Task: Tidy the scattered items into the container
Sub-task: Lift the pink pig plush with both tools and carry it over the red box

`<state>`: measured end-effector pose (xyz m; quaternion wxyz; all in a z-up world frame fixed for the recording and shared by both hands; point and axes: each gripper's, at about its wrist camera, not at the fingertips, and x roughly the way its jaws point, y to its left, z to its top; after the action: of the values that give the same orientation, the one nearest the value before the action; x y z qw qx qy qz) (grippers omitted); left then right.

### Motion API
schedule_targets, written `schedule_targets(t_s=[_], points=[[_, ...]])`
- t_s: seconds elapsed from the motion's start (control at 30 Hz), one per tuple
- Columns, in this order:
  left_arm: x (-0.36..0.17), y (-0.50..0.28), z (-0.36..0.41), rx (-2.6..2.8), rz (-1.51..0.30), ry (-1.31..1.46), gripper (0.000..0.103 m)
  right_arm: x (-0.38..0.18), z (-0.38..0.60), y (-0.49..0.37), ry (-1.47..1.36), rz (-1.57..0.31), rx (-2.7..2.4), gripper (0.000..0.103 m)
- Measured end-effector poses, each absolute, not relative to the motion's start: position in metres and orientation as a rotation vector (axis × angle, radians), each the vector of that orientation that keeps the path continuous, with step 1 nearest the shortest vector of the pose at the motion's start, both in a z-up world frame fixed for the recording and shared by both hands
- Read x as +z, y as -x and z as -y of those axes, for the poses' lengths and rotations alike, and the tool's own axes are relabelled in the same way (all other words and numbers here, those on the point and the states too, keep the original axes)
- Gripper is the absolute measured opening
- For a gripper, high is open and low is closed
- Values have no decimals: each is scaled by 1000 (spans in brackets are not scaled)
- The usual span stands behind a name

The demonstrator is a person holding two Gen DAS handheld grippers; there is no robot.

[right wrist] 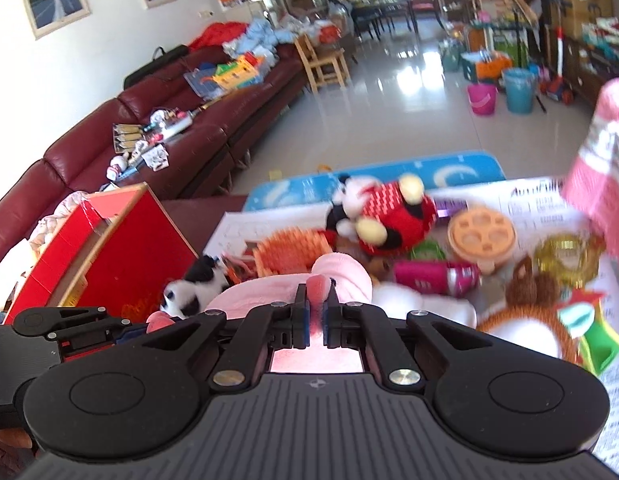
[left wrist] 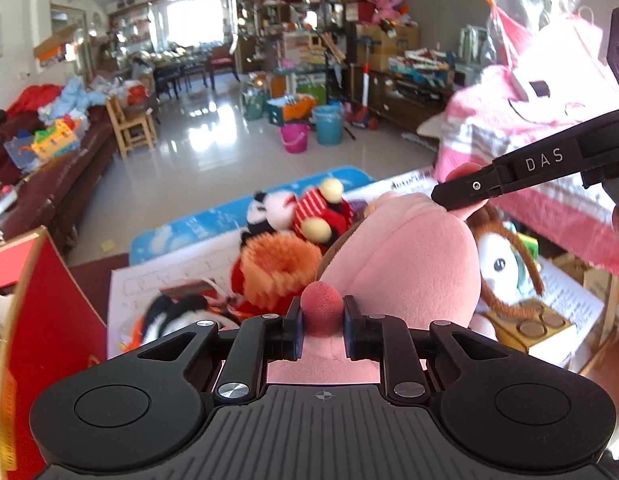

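Observation:
A large pink plush toy hangs between both grippers above the pile. My left gripper is shut on its round dark-pink knob. In the same view a black finger of the right gripper comes in from the right and pinches a pink flap of the toy. In the right wrist view my right gripper is shut on that pink flap of the plush. A red box with an open top stands to the left, also seen as the red box.
Under the plush, on white paper sheets, lie a red striped mouse plush, an orange bristly toy, a black-and-white plush, a brown-haired doll, a magenta can. A maroon sofa runs along the left.

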<state>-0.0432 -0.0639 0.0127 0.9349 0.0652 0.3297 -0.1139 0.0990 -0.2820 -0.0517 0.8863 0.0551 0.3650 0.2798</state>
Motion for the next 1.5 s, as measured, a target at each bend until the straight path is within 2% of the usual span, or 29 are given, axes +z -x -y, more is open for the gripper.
schedule_targets(t_s=[0.17,0.47,0.87,1.23,1.5], points=[[36,44,49,-187,-638,-74,16,-24,265,-101,-69,-692,614,7],[96,72,-2,-46,-453,-25,16,34,195,-101,59,-525,719,7],[134,127,-113,280,-386,26,17,62,53,-89,146,-451,968,7],[133,173,-204,500,-413,107,17,54,-51,-68,202,-485,1134,7],[115,169,-224,586,-456,158,17,40,-98,-61,270,-512,1189,7]])
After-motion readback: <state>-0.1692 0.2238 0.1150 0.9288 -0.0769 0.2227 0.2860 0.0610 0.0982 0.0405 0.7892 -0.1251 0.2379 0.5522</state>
